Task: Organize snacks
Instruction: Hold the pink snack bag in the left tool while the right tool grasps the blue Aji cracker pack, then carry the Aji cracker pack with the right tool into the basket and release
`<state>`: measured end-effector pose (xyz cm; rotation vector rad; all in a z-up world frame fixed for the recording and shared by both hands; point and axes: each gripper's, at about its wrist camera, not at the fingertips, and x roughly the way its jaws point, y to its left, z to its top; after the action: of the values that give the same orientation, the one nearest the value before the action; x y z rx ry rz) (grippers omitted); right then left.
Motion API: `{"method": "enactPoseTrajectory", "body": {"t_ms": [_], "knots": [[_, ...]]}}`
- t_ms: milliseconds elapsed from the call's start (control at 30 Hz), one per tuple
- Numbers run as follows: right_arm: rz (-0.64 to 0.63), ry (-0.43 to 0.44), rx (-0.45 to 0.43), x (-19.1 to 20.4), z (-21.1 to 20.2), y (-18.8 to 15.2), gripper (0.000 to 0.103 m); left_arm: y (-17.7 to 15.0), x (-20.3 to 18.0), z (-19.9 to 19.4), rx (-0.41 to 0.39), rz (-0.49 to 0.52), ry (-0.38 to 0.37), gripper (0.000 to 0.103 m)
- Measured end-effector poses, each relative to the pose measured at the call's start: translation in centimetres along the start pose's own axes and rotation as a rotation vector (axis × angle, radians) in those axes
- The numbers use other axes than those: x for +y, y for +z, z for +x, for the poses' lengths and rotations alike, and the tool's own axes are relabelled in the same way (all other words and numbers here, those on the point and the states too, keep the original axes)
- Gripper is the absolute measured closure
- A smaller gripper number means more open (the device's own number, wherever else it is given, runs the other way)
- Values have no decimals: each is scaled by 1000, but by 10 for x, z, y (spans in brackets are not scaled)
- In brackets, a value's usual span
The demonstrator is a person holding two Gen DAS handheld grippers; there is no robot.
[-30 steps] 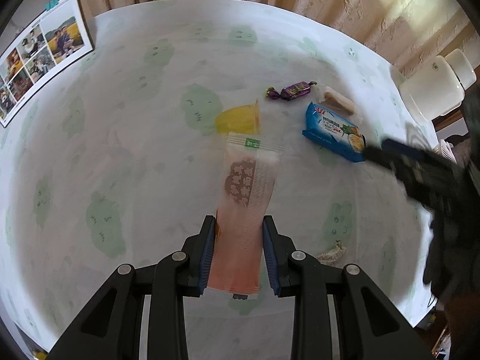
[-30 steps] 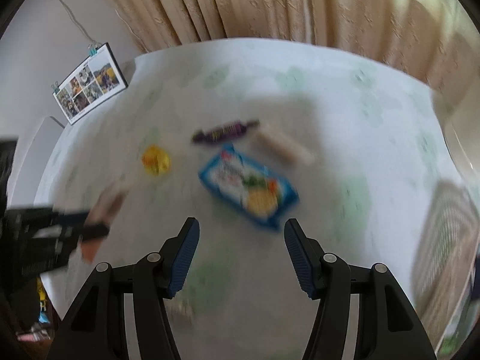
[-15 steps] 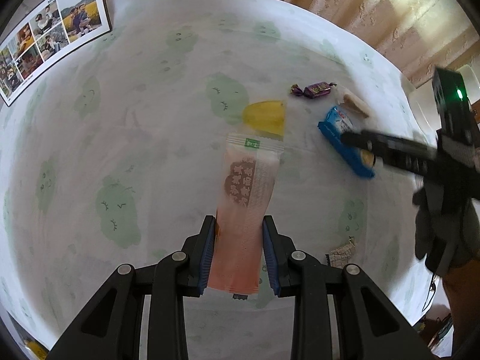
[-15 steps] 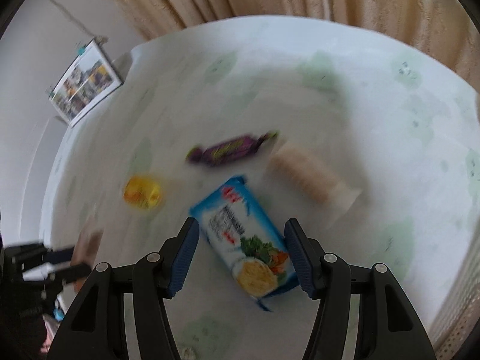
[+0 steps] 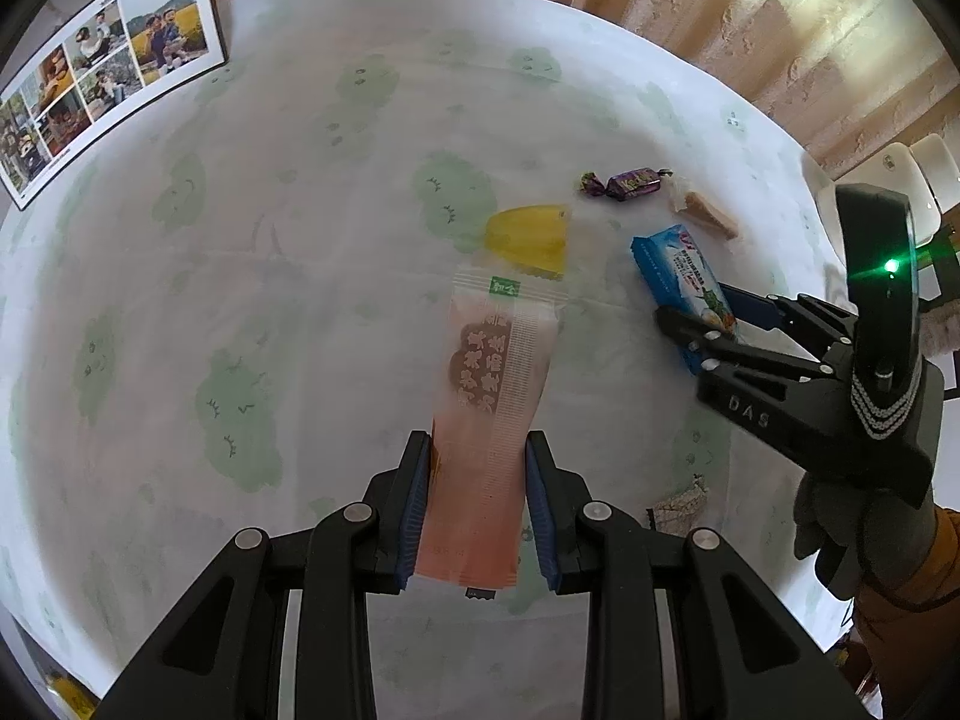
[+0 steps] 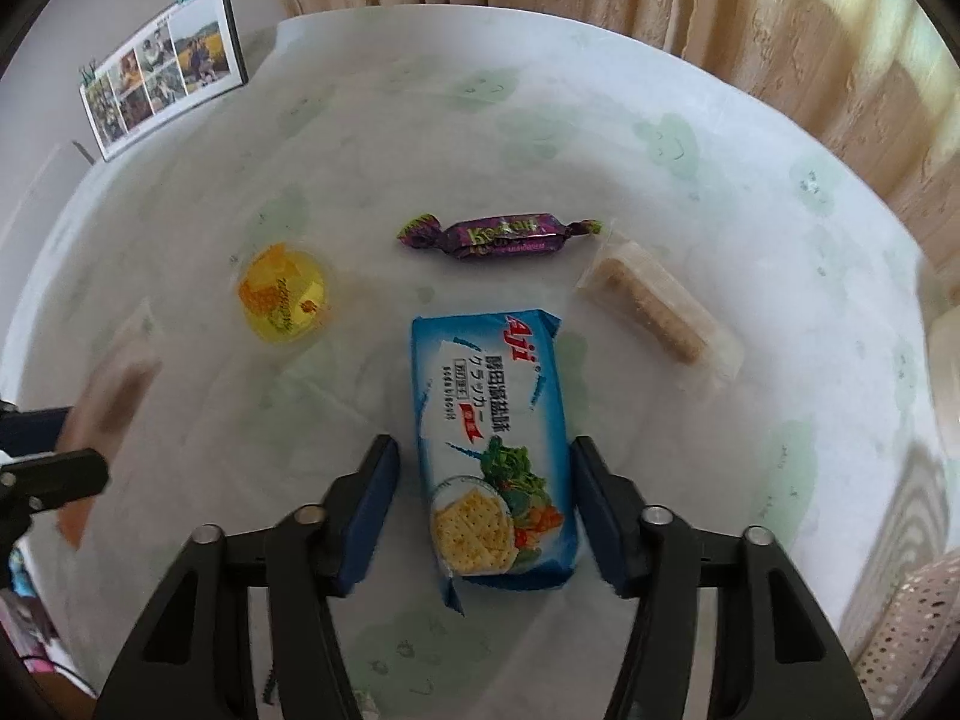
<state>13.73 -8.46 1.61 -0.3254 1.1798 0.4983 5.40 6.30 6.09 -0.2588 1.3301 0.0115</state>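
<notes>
The left gripper (image 5: pixel 479 504) points steeply down over the desk (image 5: pixel 288 252), its fingers (image 5: pixel 415 504) clamped on the lower end of a long pink snack sachet (image 5: pixel 489 420) with brown printed characters and a green tab at its far end. The right gripper (image 6: pixel 483 510), held in a gloved hand (image 5: pixel 852 528), reaches down over the blue cracker packet (image 6: pixel 492 426) marked "Aji"; its fingers (image 6: pixel 372 498) stand on either side of the packet and are closing, the right one just at the packet's edge, a gap still open on the left. On the desk beyond lie a yellow jelly cup (image 6: pixel 282 294), a purple wrapped candy (image 6: pixel 504 235) and a clear-wrapped wafer bar (image 6: pixel 654 315), each apart from the others. A photo collage (image 6: pixel 159 81) hangs at the desk's far left.
</notes>
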Motion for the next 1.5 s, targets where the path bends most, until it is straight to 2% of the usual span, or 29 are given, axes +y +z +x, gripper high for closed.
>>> {"method": "enactPoseTrajectory", "body": {"t_ms": [33,133,467,800,1000,1233,1500], "knots": [[-3,-8,0,0,-1,0,59,-1,0,0,2,-1,1,76],[19,19,8,-6,-6,-4,61,-3,-1,1,7,1,2,76],[116,61,-54,-44,-53,-32,61,-6,-18,-6,-9,37,0,76],[212,73,-110,-67,-95,-75,61,-17,-44,-17,-28,75,2,76],[296,46,-164,-95,-124,-98,61,-23,-60,-24,-44,92,1,76],[434,-25,-228,-151,-160,-130,61,-30,-82,-32,-63,115,-8,76],[563,-94,-258,-205,-180,-160,61,-37,-103,-36,-70,135,-11,76]]}}
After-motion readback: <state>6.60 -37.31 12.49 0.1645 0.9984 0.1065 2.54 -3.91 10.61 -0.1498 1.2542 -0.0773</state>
